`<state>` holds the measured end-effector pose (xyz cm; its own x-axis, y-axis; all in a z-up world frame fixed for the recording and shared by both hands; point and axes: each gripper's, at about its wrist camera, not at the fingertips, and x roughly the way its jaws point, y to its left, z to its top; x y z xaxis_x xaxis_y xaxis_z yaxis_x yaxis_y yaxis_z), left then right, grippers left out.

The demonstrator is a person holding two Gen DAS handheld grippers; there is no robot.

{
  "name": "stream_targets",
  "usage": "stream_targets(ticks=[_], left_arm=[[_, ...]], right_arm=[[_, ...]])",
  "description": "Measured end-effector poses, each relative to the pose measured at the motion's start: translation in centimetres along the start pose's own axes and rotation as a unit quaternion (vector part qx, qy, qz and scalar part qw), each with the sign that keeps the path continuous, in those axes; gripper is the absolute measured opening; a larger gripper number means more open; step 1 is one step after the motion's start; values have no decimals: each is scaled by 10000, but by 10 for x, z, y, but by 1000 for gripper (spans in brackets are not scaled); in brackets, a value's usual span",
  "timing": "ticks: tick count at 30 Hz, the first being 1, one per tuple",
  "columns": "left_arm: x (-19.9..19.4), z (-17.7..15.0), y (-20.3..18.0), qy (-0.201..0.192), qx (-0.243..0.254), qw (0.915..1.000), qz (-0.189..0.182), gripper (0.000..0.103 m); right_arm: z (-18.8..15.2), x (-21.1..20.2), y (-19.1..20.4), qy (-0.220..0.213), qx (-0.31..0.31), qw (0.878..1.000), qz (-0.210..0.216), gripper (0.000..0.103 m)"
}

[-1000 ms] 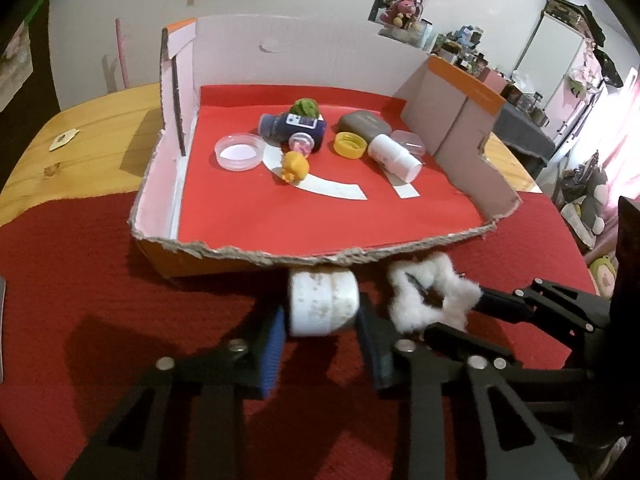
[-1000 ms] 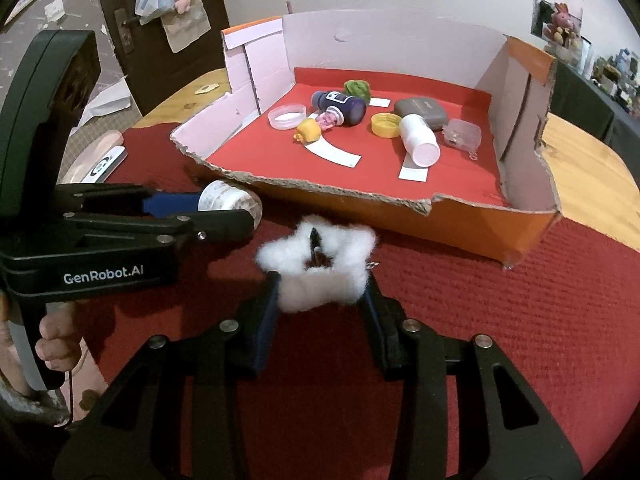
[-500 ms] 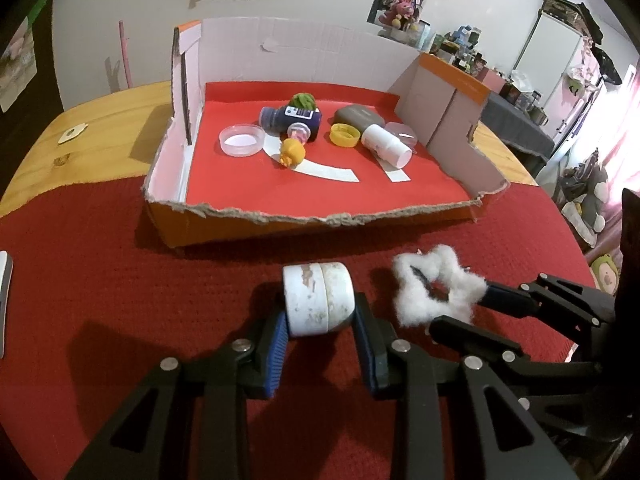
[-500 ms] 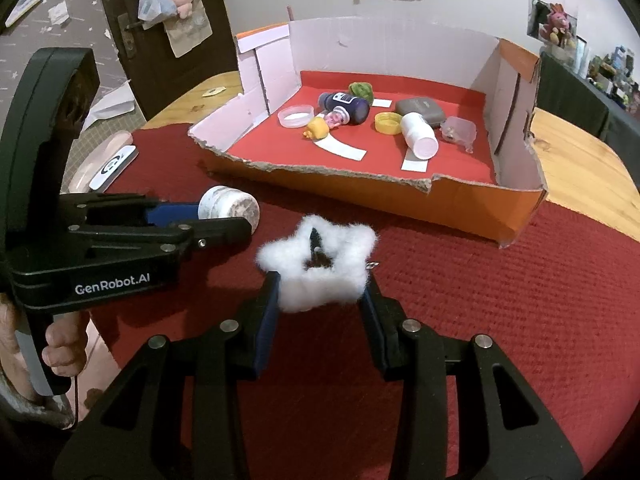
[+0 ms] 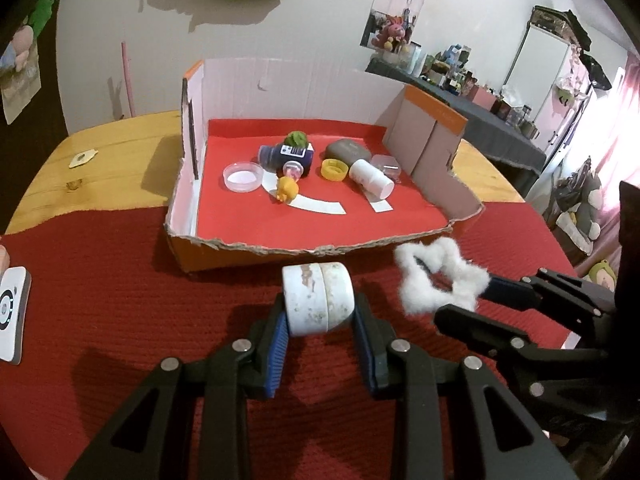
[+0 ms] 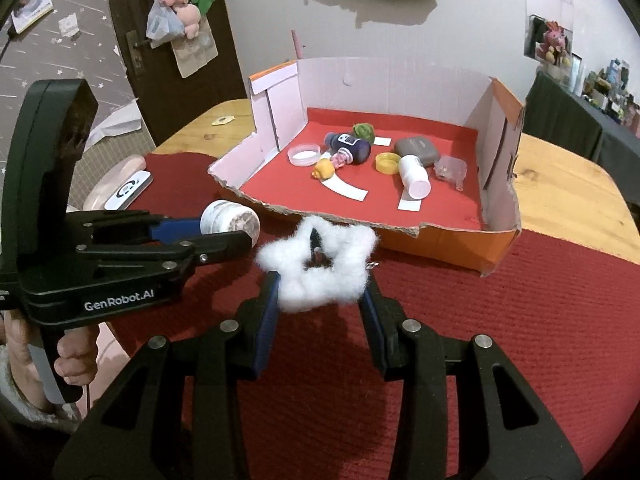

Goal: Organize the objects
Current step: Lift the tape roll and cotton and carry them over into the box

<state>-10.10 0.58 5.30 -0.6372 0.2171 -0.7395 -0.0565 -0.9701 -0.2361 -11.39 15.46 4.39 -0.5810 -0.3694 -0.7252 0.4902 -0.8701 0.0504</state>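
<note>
My left gripper point(image 5: 318, 312) is shut on a small white round jar point(image 5: 317, 298), lying sideways between its blue pads, lifted above the red cloth. To its right my right gripper point(image 6: 318, 286) is shut on a fluffy white star-shaped scrunchie point(image 6: 318, 266). The jar point(image 6: 230, 220) and the left gripper point(image 6: 224, 236) show at the left of the right wrist view; the scrunchie point(image 5: 440, 280) shows at the right of the left wrist view. Ahead stands an open cardboard box point(image 5: 248, 254) with a red floor, front wall torn low.
Inside the box lie a clear lid point(image 5: 243, 176), a dark blue bottle point(image 5: 286, 156), a yellow toy point(image 5: 287, 189), a yellow cap point(image 5: 334, 169), a white bottle point(image 5: 372, 179) and a grey case point(image 5: 347, 151). A white device point(image 5: 10, 314) lies at the cloth's left edge. A hand point(image 6: 68, 364) holds the left gripper.
Both grippers have risen and drawn back from the box with their objects still held; the box now looks smaller and farther off.
</note>
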Motion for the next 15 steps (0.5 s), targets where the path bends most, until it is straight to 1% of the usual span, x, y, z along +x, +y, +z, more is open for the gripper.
stream_targets(ticks=[5,15], left_arm=[[0,1,0,-2,-10,10000,-9,32],[-7,13,-3,-121,10,9999,-54,32]], right_arm=[[0,1,0,-1,14,10000,13,37],[15,-10,-5,-192,50,9998,76,37]])
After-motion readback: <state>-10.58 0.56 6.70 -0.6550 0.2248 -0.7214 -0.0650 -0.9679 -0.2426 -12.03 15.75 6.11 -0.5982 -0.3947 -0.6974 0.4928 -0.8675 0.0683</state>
